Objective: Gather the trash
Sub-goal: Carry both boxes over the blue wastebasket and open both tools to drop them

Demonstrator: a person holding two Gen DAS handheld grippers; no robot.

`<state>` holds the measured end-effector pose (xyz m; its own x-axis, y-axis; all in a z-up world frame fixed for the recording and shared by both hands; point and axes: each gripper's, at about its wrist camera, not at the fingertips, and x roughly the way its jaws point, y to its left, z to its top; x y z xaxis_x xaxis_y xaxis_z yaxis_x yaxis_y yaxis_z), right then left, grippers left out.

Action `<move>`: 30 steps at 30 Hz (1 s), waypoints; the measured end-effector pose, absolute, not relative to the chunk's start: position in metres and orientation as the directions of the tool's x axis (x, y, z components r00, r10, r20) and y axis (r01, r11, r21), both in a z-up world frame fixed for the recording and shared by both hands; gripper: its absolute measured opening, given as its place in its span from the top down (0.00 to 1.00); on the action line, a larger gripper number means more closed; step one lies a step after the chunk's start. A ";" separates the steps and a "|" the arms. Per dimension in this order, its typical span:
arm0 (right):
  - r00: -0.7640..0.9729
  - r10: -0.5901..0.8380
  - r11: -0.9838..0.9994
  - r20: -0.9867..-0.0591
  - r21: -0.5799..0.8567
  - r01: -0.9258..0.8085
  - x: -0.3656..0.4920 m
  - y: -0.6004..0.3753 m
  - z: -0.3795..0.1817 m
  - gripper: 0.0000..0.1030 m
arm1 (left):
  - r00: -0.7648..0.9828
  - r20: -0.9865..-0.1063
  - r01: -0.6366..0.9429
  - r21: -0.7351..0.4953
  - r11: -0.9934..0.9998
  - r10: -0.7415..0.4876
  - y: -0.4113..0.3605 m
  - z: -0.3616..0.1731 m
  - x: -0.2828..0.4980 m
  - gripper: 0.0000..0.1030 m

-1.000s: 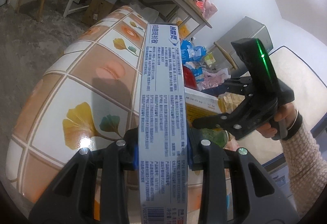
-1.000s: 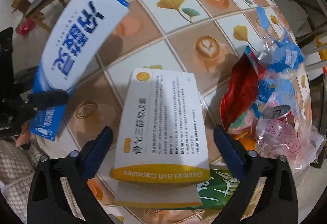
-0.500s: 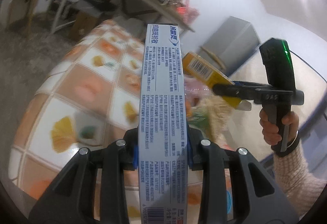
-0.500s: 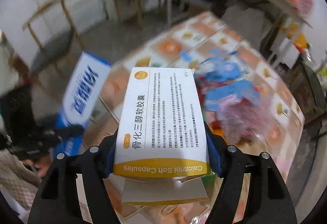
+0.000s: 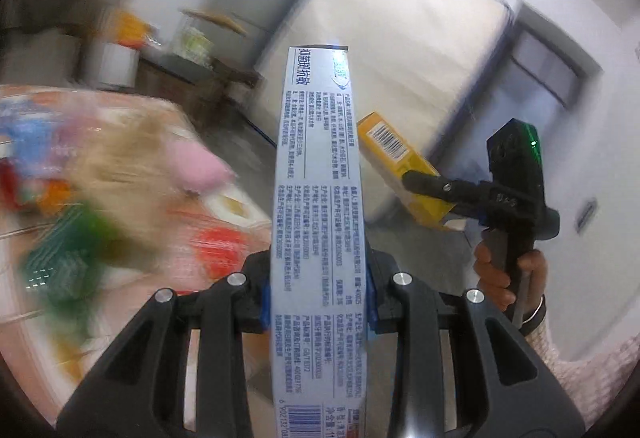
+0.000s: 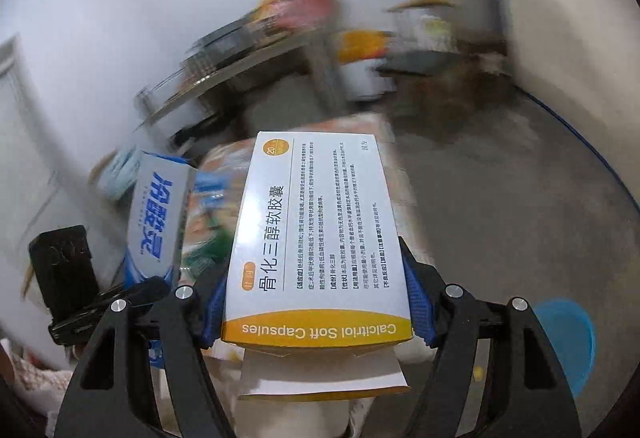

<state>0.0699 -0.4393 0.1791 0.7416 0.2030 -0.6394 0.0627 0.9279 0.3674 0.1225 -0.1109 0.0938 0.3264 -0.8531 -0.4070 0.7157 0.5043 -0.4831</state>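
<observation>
My left gripper (image 5: 318, 290) is shut on a long blue-and-white toothpaste box (image 5: 316, 198) that points away from the camera, held up in the air. My right gripper (image 6: 316, 302) is shut on a white-and-yellow capsule box (image 6: 316, 238), its end flap hanging open. In the left wrist view the right gripper (image 5: 448, 192) holds that yellow box (image 5: 396, 158) to the right of the toothpaste box. In the right wrist view the toothpaste box (image 6: 158, 218) and left gripper (image 6: 120, 302) sit at the left. Both boxes are off the table.
A blurred heap of wrappers and bags (image 5: 100, 178) lies on the tiled table (image 5: 224, 206) at the left. A blue round bin (image 6: 568, 334) stands on the floor at lower right. A mattress (image 5: 400, 50) leans on the wall; shelves (image 6: 248, 58) are behind.
Both grippers have lifted their boxes off the table and swung right, away from it. One second ago the right gripper was open around the capsule box; it then shut on it.
</observation>
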 end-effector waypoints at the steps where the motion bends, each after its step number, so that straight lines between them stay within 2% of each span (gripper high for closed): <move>1: 0.743 0.158 0.918 -0.651 0.374 0.132 0.055 -0.456 0.165 0.33 | 0.265 -0.432 0.737 -0.485 0.470 -0.862 -0.138 0.091 0.121 0.70; 5: 0.713 0.023 0.818 -0.701 0.423 0.389 -0.003 -0.528 0.103 0.33 | 0.034 -0.522 0.763 -0.538 0.359 -0.852 -0.232 0.065 0.113 0.70; 11: 0.659 -0.007 0.593 -0.752 0.528 0.608 -0.053 -0.606 0.004 0.33 | -0.196 -0.690 0.741 -0.570 0.357 -0.696 -0.366 -0.025 0.097 0.70; 16: 0.629 0.030 0.471 -0.777 0.566 0.677 -0.059 -0.647 -0.063 0.33 | -0.271 -0.797 0.720 -0.540 0.435 -0.540 -0.450 -0.107 0.100 0.70; 20: 0.623 0.018 0.415 -0.782 0.572 0.707 -0.046 -0.681 -0.096 0.32 | -0.347 -0.801 0.647 -0.581 0.494 -0.487 -0.504 -0.146 0.117 0.70; 22: 0.614 -0.010 0.413 -0.789 0.556 0.721 -0.042 -0.697 -0.110 0.30 | -0.330 -0.822 0.656 -0.553 0.513 -0.464 -0.528 -0.159 0.124 0.69; 23: 0.608 -0.012 0.414 -0.794 0.549 0.726 -0.038 -0.700 -0.113 0.28 | -0.286 -0.846 0.671 -0.512 0.535 -0.450 -0.538 -0.165 0.129 0.57; 24: 0.595 -0.008 0.412 -0.804 0.539 0.734 -0.033 -0.709 -0.126 0.23 | -0.248 -0.866 0.676 -0.475 0.563 -0.434 -0.542 -0.172 0.136 0.49; 25: 0.581 -0.015 0.409 -0.814 0.525 0.746 -0.038 -0.716 -0.132 0.21 | -0.216 -0.875 0.662 -0.457 0.594 -0.433 -0.541 -0.178 0.144 0.40; 30: 0.527 -0.009 0.409 -0.850 0.478 0.778 -0.038 -0.725 -0.166 0.21 | -0.229 -0.819 0.577 -0.549 0.604 -0.526 -0.520 -0.184 0.157 0.33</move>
